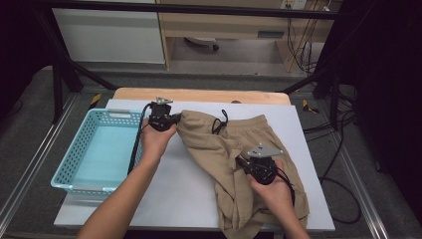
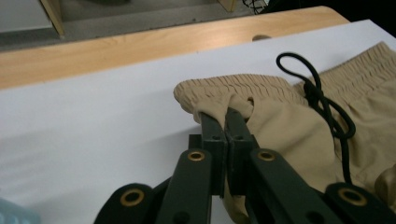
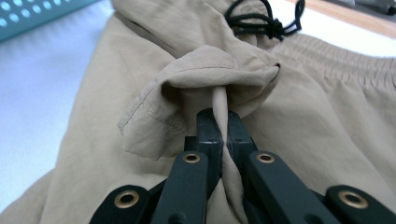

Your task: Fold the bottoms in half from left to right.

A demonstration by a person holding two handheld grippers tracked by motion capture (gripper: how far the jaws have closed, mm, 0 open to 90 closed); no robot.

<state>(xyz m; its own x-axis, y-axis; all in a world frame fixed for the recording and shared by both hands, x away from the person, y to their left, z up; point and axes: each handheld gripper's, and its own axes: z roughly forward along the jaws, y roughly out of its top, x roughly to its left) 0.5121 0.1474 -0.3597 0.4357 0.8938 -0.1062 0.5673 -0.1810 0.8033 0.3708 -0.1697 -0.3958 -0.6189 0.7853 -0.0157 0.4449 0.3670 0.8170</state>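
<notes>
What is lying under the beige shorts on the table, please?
Under the beige shorts lies the white sheet that covers the wooden table. Whether anything else is beneath the fabric cannot be seen, because the folded cloth covers that area.

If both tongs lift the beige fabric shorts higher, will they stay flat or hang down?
The beige fabric shorts will probably sag: the thin cloth bunches where the right tongs pinch it. They seem light. The black drawstring will likely dangle.

Tan shorts with an elastic waistband and a knotted black drawstring lie crumpled on the white desk, one waistband corner lifted, a fold of a leg hem bunched up.
</notes>
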